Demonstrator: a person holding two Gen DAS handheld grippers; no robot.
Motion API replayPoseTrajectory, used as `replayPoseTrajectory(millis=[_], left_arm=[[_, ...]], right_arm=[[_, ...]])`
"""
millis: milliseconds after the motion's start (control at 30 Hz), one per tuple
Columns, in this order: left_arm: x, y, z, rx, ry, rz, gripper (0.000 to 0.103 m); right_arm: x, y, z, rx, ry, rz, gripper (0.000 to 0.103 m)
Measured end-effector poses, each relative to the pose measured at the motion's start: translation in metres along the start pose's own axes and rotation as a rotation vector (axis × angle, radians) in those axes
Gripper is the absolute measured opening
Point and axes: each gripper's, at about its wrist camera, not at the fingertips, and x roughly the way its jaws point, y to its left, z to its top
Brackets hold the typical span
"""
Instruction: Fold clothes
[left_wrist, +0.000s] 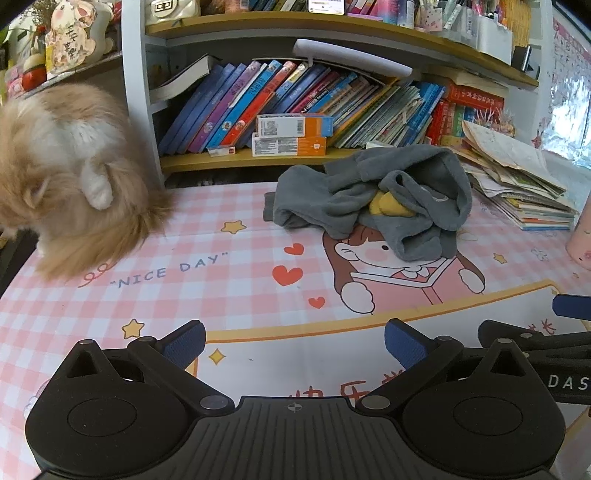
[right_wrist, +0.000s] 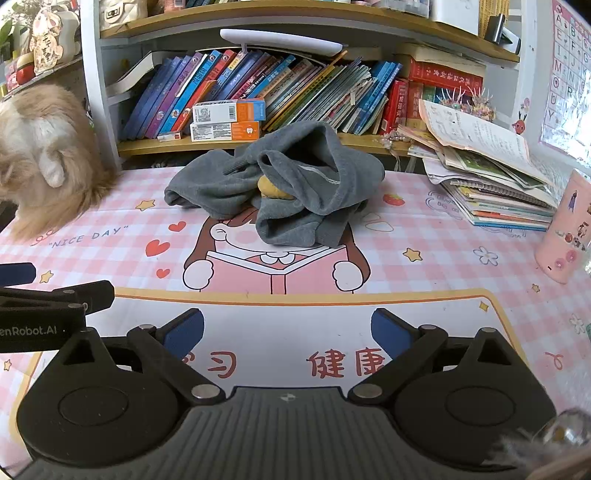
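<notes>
A grey garment (right_wrist: 280, 192) is lying crumpled in a loose heap on the bench (right_wrist: 424, 236) — soft, fleecy-looking cloth, not yet folded. It is sitting toward the back, just in front of the bookshelf's bottom shelf, covering the head of the cartoon girl printed on the mat. Its folds are bunching upward into a hollow, and a yellow patch is peeking out from the middle — possibly a printed or sewn-on detail, though that is hard to tell.

Table (right_wrist: 424, 280) covered by pink checked cartoon mat. Lying on it: crumpled grey garment (right_wrist: 280, 192), centre frame, unfolded; fluffy cat (right_wrist: 44, 155), upper left; slumped stack of books (right_wrist: 495, 184), upper right; pink cup (right_wrist: 565, 229), right edge.
</notes>
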Motion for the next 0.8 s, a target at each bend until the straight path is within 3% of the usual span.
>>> replayPoseTrajectory(millis=[800], left_arm=[[0.0002,-0.0032,-0.0017,0.002,0.002,0.008,0.103]], right_arm=[[0.0032,0.0005,0.0002,0.003,0.004,-0.004,0.098]])
